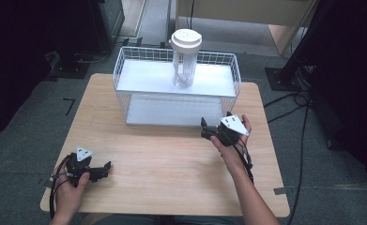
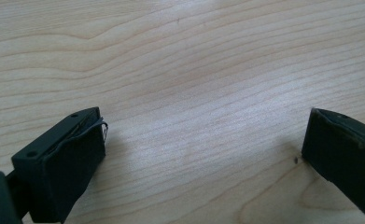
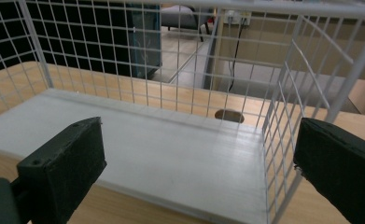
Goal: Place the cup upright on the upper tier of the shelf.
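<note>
Facing the wire rack [image 1: 125, 89], the right tool [image 1: 208, 129] sits spread and empty just before its lower shelf [image 3: 138, 154], which is bare. Left tool [image 1: 107, 168] rests spread on the tabletop [image 1: 172, 164]. A lidded jug [image 1: 185, 58] stands above, on the top shelf. Any reach should likely rise clear of the rim first.

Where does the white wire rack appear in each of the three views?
High view: the white wire rack stands at the far middle of the wooden table, a clear lidded jar on its upper shelf.
Left gripper view: bare table wood between open jaws; the rack is not in this picture.
Right gripper view: the rack's lower shelf and mesh walls lie straight ahead, beyond the open jaws.
Shared landmark: the wooden table.
</note>
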`<state>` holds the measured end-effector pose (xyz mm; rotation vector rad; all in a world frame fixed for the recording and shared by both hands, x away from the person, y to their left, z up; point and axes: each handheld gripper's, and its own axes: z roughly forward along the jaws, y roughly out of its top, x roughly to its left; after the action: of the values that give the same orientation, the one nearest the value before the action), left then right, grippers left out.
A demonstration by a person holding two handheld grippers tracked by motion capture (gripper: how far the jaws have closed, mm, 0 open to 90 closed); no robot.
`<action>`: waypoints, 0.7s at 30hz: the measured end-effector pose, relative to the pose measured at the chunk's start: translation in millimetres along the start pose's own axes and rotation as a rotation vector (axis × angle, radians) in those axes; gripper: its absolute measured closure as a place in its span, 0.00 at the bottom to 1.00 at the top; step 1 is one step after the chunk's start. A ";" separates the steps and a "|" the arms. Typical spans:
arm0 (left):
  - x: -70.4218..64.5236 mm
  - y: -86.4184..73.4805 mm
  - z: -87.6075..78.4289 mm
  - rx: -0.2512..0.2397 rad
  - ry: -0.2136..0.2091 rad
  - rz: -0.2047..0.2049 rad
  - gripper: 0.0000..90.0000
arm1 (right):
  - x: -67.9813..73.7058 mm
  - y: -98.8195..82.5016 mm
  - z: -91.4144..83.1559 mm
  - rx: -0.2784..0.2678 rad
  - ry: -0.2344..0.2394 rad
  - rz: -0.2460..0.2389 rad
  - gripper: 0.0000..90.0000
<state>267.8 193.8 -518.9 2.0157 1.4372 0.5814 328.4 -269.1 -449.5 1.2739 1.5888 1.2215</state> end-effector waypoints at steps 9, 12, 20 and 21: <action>0.0 0.0 0.0 0.000 0.000 -0.001 0.00 | -15.1 -24.5 -8.2 0.051 -0.019 0.007 0.02; 0.0 0.0 -0.1 0.001 0.000 0.000 0.00 | -22.8 -37.7 -13.0 0.076 -0.036 0.014 0.02; 0.0 0.0 -0.1 0.001 -0.001 0.000 0.00 | -30.3 -57.2 -24.4 0.114 -0.041 0.000 0.02; -0.2 0.0 0.0 -0.001 0.000 -0.003 0.00 | -31.8 -63.2 -29.6 0.120 -0.040 0.000 0.02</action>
<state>267.7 193.6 -518.9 2.0125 1.4390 0.5804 291.2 -309.8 -503.0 1.3655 1.6537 1.1075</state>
